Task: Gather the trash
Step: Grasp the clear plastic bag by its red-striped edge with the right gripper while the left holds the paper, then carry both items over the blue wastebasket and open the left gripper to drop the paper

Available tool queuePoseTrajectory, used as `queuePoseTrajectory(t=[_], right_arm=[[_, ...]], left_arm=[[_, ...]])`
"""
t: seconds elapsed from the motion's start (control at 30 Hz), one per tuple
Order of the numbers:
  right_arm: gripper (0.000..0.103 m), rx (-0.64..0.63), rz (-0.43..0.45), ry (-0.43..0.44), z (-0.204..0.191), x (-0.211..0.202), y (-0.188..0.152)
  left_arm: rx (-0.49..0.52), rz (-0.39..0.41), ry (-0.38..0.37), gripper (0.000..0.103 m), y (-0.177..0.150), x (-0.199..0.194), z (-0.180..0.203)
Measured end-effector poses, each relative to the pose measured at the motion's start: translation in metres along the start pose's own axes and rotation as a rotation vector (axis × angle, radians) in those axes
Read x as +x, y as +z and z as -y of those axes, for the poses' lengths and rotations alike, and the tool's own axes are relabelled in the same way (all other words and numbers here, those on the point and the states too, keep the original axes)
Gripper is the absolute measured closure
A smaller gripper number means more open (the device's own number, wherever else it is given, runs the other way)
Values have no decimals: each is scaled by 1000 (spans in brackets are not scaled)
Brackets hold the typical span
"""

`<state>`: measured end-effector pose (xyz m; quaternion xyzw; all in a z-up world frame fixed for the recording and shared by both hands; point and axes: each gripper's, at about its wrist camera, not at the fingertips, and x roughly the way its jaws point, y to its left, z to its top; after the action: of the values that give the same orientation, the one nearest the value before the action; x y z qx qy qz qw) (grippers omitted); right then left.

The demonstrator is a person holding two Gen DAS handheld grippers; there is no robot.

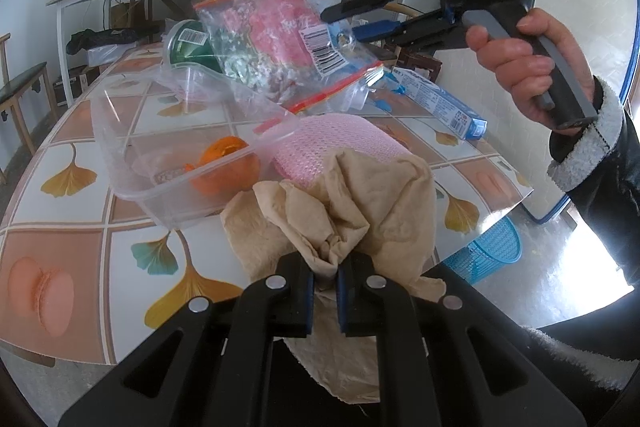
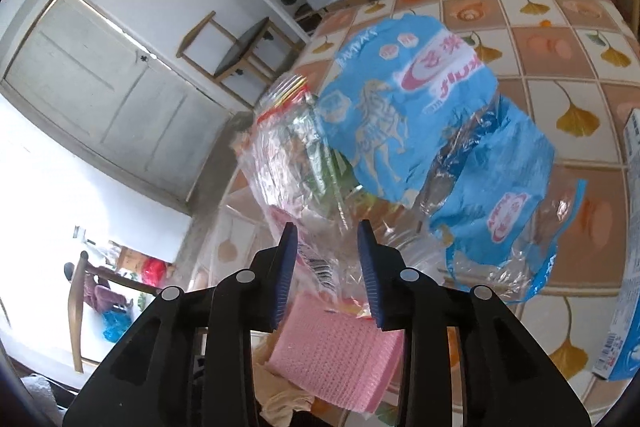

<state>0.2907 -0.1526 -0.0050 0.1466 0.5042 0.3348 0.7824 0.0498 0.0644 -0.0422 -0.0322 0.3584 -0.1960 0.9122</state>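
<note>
A: Two pieces of trash are being carried at once: the left hand-held gripper [image 1: 324, 291] is clamping a crumpled brown paper towel [image 1: 352, 195], and the right hand-held gripper [image 2: 326, 267] is pinching a clear plastic bag [image 2: 400, 147] above the tabletop [image 1: 80, 243].

B: Next, probably swinging both past the tabletop edge to the blue basket [image 1: 488, 247] on open floor.

One clear tub [image 1: 160, 163], one orange [image 1: 224, 167], one toothpaste box [image 1: 436, 101], one blue basket [image 1: 488, 251], two hand-held grippers.
</note>
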Motion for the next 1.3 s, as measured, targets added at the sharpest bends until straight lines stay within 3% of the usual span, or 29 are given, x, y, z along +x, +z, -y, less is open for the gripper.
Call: queuePoseTrajectory(t=[0.1, 0.33, 0.6, 0.73, 1.07, 1.3], right_arm=[[88, -21, 6, -17, -5, 1, -3], [96, -101, 98, -89, -25, -14, -10], [98, -214, 227, -125, -51, -46, -16], [99, -229, 265, -104, -57, -65, -19], [99, -248, 427, -51, -57, -142, -53], [99, -191, 571, -144, -24, -217, -99]], left_arm=[[1, 2, 2, 95, 0, 0, 0], [2, 4, -2, 95, 0, -1, 0], [72, 46, -1, 96, 0, -14, 15], [120, 57, 8, 96, 1, -22, 28], [188, 117, 6, 96, 12, -62, 66], [327, 192, -37, 96, 43, -69, 118]])
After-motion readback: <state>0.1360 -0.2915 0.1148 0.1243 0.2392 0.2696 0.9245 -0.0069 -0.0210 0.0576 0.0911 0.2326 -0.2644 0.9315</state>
